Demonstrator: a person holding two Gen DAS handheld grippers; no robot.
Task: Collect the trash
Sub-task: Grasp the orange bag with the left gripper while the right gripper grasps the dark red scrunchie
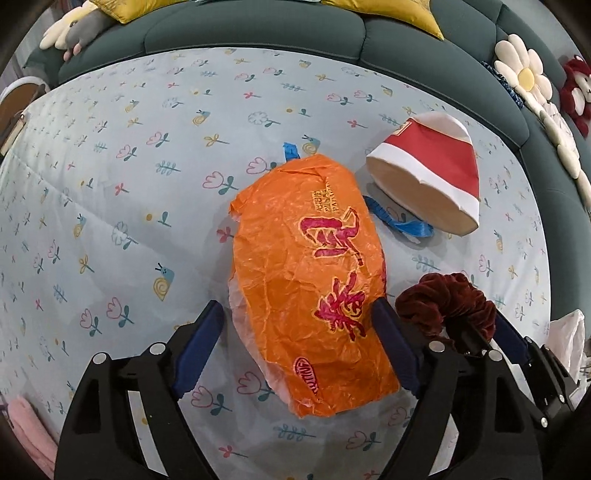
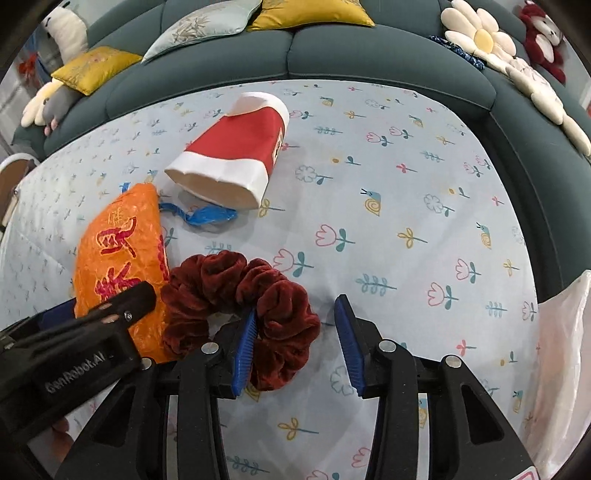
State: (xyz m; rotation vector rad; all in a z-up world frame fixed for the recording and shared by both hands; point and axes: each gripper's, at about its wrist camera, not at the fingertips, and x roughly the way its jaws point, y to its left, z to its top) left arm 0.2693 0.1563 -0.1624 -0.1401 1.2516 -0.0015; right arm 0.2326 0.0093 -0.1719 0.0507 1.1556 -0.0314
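A crumpled orange plastic wrapper with red lettering lies on the flower-print sheet. My left gripper is open, its jaws on either side of the wrapper's near half. A flattened red and white paper cup lies on its side at the back right, with a blue plastic strip beside it. A dark red velvet scrunchie lies in front of my right gripper, which is open, its left finger touching the scrunchie. The wrapper, cup and strip also show in the right wrist view.
A dark green sofa back curves round the sheet, with yellow cushions, flower cushions and plush toys on it. A thin white plastic bag hangs at the right edge. A pink cloth lies at the lower left.
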